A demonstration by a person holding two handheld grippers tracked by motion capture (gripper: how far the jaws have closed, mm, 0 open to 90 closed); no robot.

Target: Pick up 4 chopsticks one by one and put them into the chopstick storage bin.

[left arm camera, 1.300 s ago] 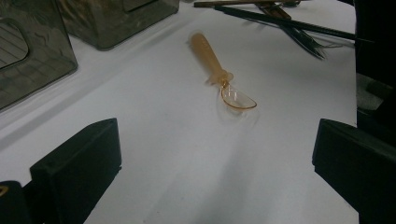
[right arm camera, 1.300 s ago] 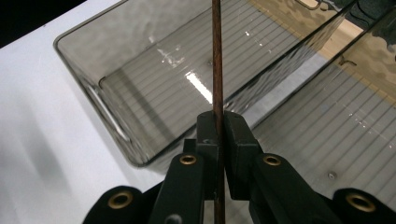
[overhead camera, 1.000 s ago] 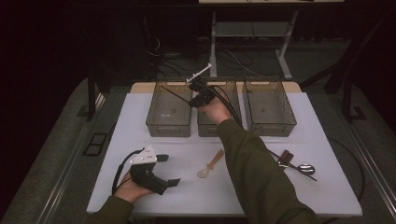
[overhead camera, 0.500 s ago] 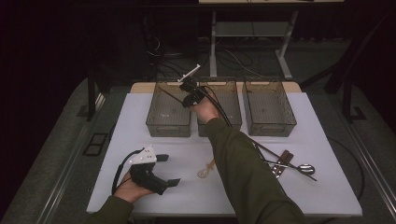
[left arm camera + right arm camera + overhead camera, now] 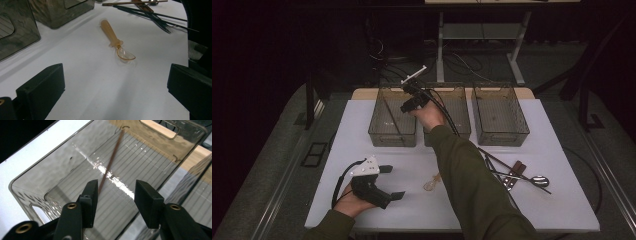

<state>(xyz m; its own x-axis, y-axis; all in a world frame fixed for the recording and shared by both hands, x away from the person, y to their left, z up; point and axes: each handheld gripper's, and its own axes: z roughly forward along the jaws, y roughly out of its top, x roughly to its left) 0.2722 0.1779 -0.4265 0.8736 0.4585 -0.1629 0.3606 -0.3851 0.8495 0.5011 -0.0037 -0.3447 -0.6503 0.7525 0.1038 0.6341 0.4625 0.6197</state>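
Observation:
My right gripper (image 5: 410, 103) hovers over the left clear bin (image 5: 377, 131) at the back of the table. Its jaws have just been opening and nothing sits between them; in the right gripper view the right gripper (image 5: 116, 192) stands open above a thin brown stick (image 5: 112, 155) that lies slanted inside the bin (image 5: 37, 170). My left gripper (image 5: 393, 182) rests at the front left of the table, open and empty. In the left gripper view the left gripper (image 5: 116, 82) faces a translucent orange spoon (image 5: 115, 40) lying on the white tabletop (image 5: 87, 75), a short way beyond its jaws.
Two more clear bins, middle (image 5: 462, 131) and right (image 5: 501, 135), stand in the back row. A pile of dark sticks and utensils (image 5: 512, 172) with a metal spoon (image 5: 539, 181) lies at the front right. The orange spoon (image 5: 433, 181) lies beside my right sleeve.
My right hand has shifted left from the middle bin to over the left bin. The left hand and its gripper have stayed put.

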